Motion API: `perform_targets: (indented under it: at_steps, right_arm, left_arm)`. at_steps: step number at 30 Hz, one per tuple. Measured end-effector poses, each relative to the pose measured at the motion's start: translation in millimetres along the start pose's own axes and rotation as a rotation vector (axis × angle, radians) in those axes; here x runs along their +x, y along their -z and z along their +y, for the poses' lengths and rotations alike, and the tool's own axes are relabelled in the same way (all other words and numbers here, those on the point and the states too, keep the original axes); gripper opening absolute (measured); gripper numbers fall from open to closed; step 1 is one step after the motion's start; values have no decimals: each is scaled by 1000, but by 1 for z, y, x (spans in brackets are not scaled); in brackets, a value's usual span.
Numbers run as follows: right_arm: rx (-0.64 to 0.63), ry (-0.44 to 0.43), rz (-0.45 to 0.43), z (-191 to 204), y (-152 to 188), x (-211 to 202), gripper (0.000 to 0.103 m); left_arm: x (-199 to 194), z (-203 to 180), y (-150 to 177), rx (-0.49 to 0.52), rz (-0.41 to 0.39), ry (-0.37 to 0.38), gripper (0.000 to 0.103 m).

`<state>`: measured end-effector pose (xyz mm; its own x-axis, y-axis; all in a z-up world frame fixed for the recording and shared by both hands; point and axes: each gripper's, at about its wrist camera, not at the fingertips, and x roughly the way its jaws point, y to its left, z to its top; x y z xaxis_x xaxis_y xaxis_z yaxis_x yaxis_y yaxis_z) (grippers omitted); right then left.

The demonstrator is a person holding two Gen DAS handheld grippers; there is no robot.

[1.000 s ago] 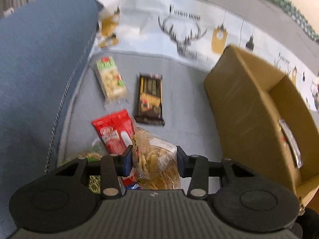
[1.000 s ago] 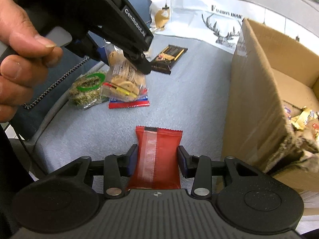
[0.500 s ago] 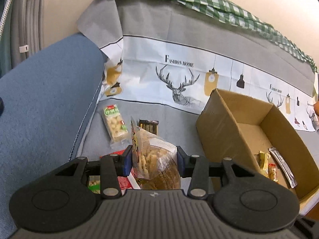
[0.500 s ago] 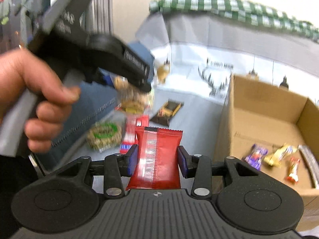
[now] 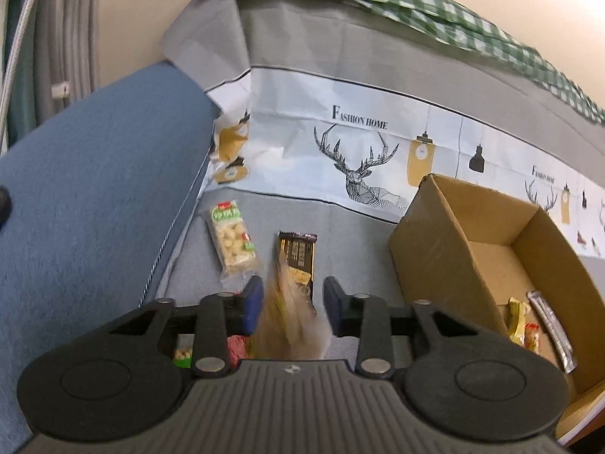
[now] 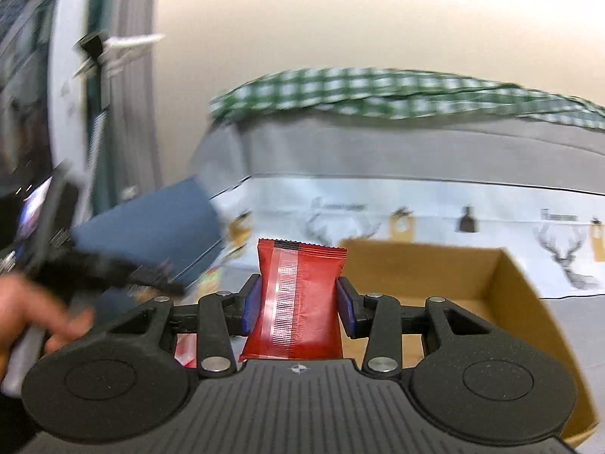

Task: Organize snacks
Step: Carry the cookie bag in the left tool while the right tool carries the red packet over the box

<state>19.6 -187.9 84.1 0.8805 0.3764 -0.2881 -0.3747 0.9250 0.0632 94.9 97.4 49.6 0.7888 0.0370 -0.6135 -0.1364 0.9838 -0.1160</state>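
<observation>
Red foil snack packet: upright, barcode strip facing the camera, pinched at both sides between the right tongs.
Blurred clear biscuit bag: between the left tongs; contact unclear.
Green-labelled clear nut pack: flat on the grey sofa seat.
Dark brown and gold bar: flat, just beside the nut pack.
Open brown cardboard box: on the seat, a few wrapped snacks inside.

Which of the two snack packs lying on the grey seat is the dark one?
The dark bar, nearer the cardboard box; its wrapper is black and gold. The other pack, by the blue armrest, is clear with a green label.
</observation>
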Motion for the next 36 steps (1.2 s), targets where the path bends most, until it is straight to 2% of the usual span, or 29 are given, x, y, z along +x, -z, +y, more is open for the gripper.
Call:
perform_targets:
  at_steps: [1,2,3,6,7,8,9,10,12,14,17,19,22,24,25,26,29,32,36]
  right_arm:
    - [21,15,-10,-14,-6,2,43]
    - [33,30,-19,-25,-9,4,43]
    - [42,48,-32,-38,-13,5,43]
    - [62,100,-53,-70,-21,19,43]
    - [70,114,-51,-78,-21,27,43]
    - [86,128,-48,-86,-19,30,43]
    - [109,137,-44,-93,-15,33,43]
    - [139,139,-33,-99,-9,36,43]
    - [169,152,1,-105,-3,41,43]
    - [183,159,-4,-109,-2,41,43]
    - [197,145,-11,-115,-2,39,43]
    - [197,131,-13,-116,-2,38,43]
    - [198,122,-10,-119,-4,36,43]
    - [207,119,-1,-121,-5,34,43]
    - [211,121,2,-121,-5,34,43]
    - [213,120,3,-122,-5,34,43]
    - [200,127,3,-121,-4,30,43]
    - [180,142,5,-120,-4,27,43]
    - [176,170,9,-123,-3,23,43]
  left_arm:
    - [0,-1,0,5,-8,2,33]
    - [0,-2,0,7,-15,5,20]
    - [1,-3,0,9,-16,10,13]
    - [14,3,-1,-63,38,35,12]
    - [20,8,-1,-106,71,39,18]
    - [28,14,0,-151,112,51,34]
    - [35,21,2,-202,151,62,42]
    - [41,29,3,-249,175,59,49]
    - [48,40,3,-304,199,43,54]
    - [55,45,2,-336,230,70,72]
    - [69,33,7,-309,304,146,80]
    - [79,12,10,-217,352,155,81]
    - [92,-20,17,-36,375,82,81]
    - [103,-34,22,33,398,36,80]
    - [110,-36,25,49,412,17,74]
    - [114,-38,28,61,424,-1,59]
    - [116,-39,30,74,422,-33,43]
    - [103,-37,21,41,367,-35,42]
    - [71,-39,-1,2,187,-1,41]
